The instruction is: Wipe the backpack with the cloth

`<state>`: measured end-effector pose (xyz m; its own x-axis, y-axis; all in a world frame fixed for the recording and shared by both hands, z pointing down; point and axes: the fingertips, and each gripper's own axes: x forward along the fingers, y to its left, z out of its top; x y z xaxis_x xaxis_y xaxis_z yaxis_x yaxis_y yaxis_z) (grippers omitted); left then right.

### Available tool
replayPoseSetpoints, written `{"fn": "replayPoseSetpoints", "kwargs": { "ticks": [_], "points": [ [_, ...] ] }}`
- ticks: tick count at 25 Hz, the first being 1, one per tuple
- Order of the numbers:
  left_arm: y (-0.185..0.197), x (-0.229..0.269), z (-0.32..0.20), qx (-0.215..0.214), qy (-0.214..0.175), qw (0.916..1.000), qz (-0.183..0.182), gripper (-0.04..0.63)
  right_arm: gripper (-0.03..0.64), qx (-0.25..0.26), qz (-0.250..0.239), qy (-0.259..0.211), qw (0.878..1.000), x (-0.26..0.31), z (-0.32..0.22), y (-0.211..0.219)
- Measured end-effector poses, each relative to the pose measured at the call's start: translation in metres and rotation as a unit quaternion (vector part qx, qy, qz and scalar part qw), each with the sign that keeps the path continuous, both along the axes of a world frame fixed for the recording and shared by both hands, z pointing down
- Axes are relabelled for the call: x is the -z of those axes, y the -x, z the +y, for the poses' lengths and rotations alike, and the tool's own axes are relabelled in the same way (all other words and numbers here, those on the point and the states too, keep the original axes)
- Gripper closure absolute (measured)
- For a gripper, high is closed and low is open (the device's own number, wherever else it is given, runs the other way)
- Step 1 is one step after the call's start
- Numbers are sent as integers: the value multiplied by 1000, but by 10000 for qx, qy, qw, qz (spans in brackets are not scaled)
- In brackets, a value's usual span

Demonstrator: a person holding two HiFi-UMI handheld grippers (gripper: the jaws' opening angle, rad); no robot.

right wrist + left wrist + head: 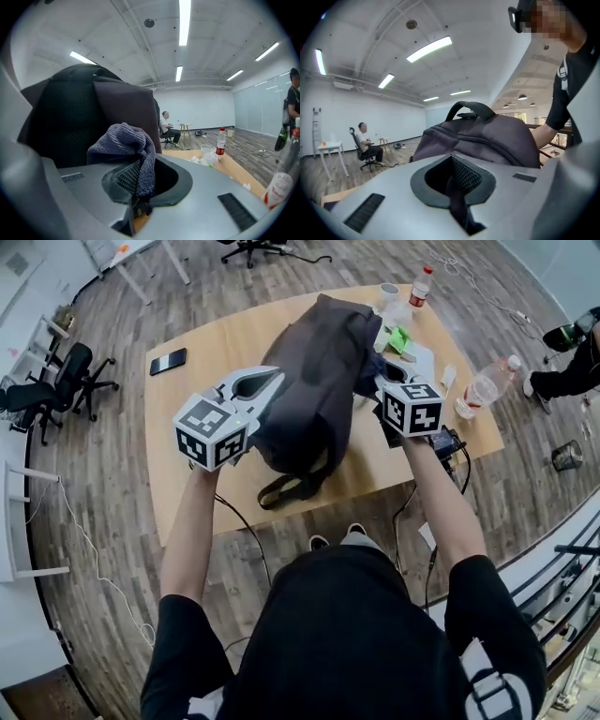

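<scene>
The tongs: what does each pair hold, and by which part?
The right tongs hold the cloth by its lower end; the left tongs hold the backpack by a thin dark strap.

The dark grey backpack (314, 381) stands upright on the wooden surface (187, 488) with its top handle arched up. One thin strap (459, 211) is pinched in the left gripper (455, 185). The blue-grey cloth (126, 145) is bunched and clamped in the right gripper (138, 187), just beside the backpack's black mesh panel.

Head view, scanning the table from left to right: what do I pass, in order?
In order: black phone → left gripper → dark backpack → right gripper → clear plastic bottle.
</scene>
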<state>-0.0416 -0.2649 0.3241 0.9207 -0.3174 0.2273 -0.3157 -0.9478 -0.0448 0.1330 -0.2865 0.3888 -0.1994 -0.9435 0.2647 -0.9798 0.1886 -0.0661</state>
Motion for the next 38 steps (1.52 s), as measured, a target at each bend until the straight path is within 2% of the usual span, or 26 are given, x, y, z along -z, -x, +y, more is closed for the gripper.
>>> {"fn": "replayPoseSetpoints", "kwargs": {
  "ticks": [2, 7, 9, 11, 14, 17, 19, 21, 24, 27, 28, 31, 34, 36, 38],
  "points": [
    [-1, 1, 12, 363, -18, 9993, 109, 580, 571, 184, 125, 112, 9997, 1, -27, 10],
    [-3, 3, 31, 893, -30, 9950, 439, 580, 572, 786, 367, 311, 9957, -2, -81, 46],
    [7, 6, 29, 1167, -27, 9911, 640, 580, 572, 982, 458, 294, 9937, -1, -90, 55],
    [23, 7, 29, 1471, -236, 9871, 579, 578, 572, 926, 562, 231, 9939, 3, -88, 50],
    [50, 6, 42, 1856, -612, 9802, 328, 578, 572, 577, 450, -143, 9972, 25, -64, 24],
    [66, 11, 58, 2061, -741, 9746, 458, 578, 572, 555, 526, -823, 9937, 79, -30, 13],
    [69, 16, 68, 2124, -758, 9723, 619, 578, 571, 769, 915, -1248, 9849, 121, 0, 25],
    [68, 17, 76, 2164, -731, 9710, 701, 580, 571, 1088, 1519, -1576, 9697, 159, 29, 48],
    [71, 13, 79, 2333, -496, 9677, 813, 578, 571, 1645, 2472, -1619, 9411, 180, 57, 95],
    [71, 10, 86, 2346, -332, 9678, 847, 580, 571, 1821, 3304, -1619, 9118, 171, 65, 128],
    [71, 9, 91, 2320, -315, 9685, 849, 580, 572, 1829, 3442, -1652, 9060, 169, 68, 134],
    [74, 8, 97, 2290, -223, 9688, 925, 578, 572, 2011, 3512, -1637, 8997, 165, 79, 149],
    [81, 5, 98, 2349, -90, 9668, 1004, 578, 572, 2351, 3648, -1483, 8886, 151, 90, 167],
    [86, 1, 101, 2399, -44, 9657, 994, 578, 572, 2406, 3853, -1389, 8800, 140, 96, 174],
    [91, -3, 103, 2435, 20, 9645, 1019, 580, 572, 2405, 3830, -1363, 8814, 134, 102, 175]
  ]
}}
